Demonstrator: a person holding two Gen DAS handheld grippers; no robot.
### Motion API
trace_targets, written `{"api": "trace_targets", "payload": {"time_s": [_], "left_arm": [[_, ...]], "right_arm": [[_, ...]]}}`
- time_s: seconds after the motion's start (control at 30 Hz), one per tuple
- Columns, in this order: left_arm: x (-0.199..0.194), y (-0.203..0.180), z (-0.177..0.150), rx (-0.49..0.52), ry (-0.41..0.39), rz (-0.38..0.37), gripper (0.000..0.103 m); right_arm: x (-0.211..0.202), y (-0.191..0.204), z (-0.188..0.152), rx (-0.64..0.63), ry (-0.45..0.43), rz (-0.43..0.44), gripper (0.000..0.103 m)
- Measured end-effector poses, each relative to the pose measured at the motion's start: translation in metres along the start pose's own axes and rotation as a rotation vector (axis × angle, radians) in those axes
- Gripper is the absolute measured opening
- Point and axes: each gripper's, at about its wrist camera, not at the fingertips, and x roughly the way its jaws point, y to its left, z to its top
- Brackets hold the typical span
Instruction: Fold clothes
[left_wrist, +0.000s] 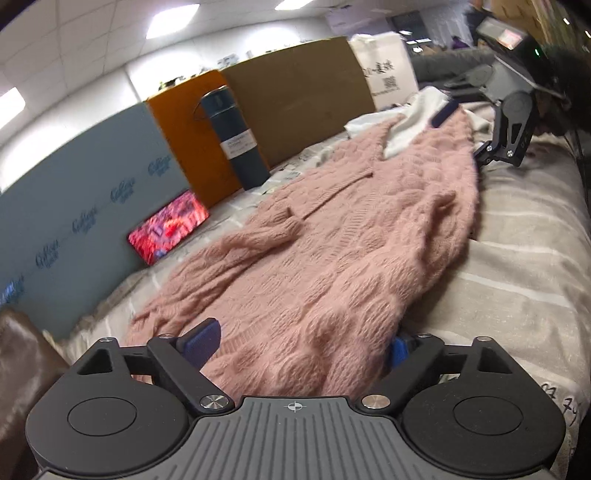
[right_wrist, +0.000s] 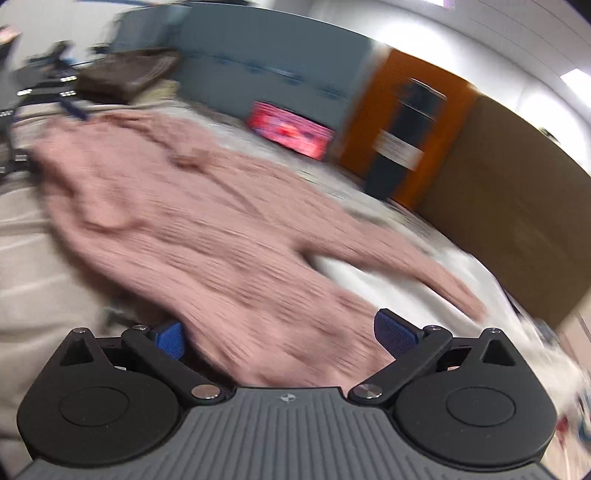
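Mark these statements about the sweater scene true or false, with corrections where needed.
1. The sweater is pink knit. True.
2. The left gripper is shut with nothing between its fingers. False: it is open, with the sweater's hem between the fingers.
3. A dark bottle stands upright by the orange panel. True.
4. The sweater is already folded into a neat square. False: it lies spread out along the striped bedding.
5. White cloth lies at the sweater's far end. True.

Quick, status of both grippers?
Left gripper: open, fingers straddling the pink sweater hem.
Right gripper: open, sweater between fingers, not clamped.
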Motion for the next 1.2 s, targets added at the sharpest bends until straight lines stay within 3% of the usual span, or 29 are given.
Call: {"api": "trace_targets", "payload": {"time_s": [0.07,0.17,0.23,0.3,0.37,0.4,0.53,0.7,0.8,0.93,1.03,1.1,1.2], "left_arm": [[-0.002,0.009,-0.004,-0.064,-0.021,-0.001,0.083],[-0.005,0.016,-0.003,-0.108,-0.061,-0.037,0.063],[-0.003,0.019,-0.001,-0.114,-0.081,-0.062,0.035],[-0.002,0.022,0.002,-0.120,-0.102,-0.087,0.024],[0.000,0.030,0.004,-0.140,-0.128,-0.082,0.021],[0.002,0.035,0.006,-0.152,-0.141,-0.071,0.021],[0.018,0.063,0.015,-0.194,-0.142,-0.072,0.021],[0.041,0.098,0.025,-0.245,-0.130,-0.080,0.022],[0.061,0.110,0.025,-0.282,-0.095,-0.037,0.030],[0.074,0.119,0.020,-0.370,-0.096,0.044,0.059],[0.080,0.125,0.016,-0.409,-0.080,0.086,0.066],[0.087,0.128,0.013,-0.434,-0.046,0.108,0.073],[0.093,0.127,0.011,-0.439,-0.009,0.144,0.076]], "right_arm": [[-0.003,-0.012,-0.006,0.061,0.002,-0.054,0.100],[-0.016,-0.020,-0.005,0.128,-0.096,-0.027,0.098],[-0.016,-0.025,0.000,0.148,-0.148,0.016,0.084],[-0.011,-0.031,0.008,0.164,-0.174,0.069,0.029],[-0.002,-0.040,0.016,0.186,-0.201,0.118,0.014],[0.002,-0.046,0.020,0.194,-0.222,0.131,0.011],[0.021,-0.065,0.045,0.208,-0.286,0.152,0.009],[0.058,-0.078,0.070,0.181,-0.249,0.152,0.009],[0.079,-0.082,0.077,0.174,-0.201,0.150,0.009],[0.094,-0.086,0.076,0.172,-0.159,0.123,0.009],[0.098,-0.088,0.073,0.172,-0.132,0.091,0.023],[0.096,-0.090,0.069,0.162,-0.114,0.069,0.040],[0.085,-0.094,0.059,0.149,-0.090,0.040,0.048]]}}
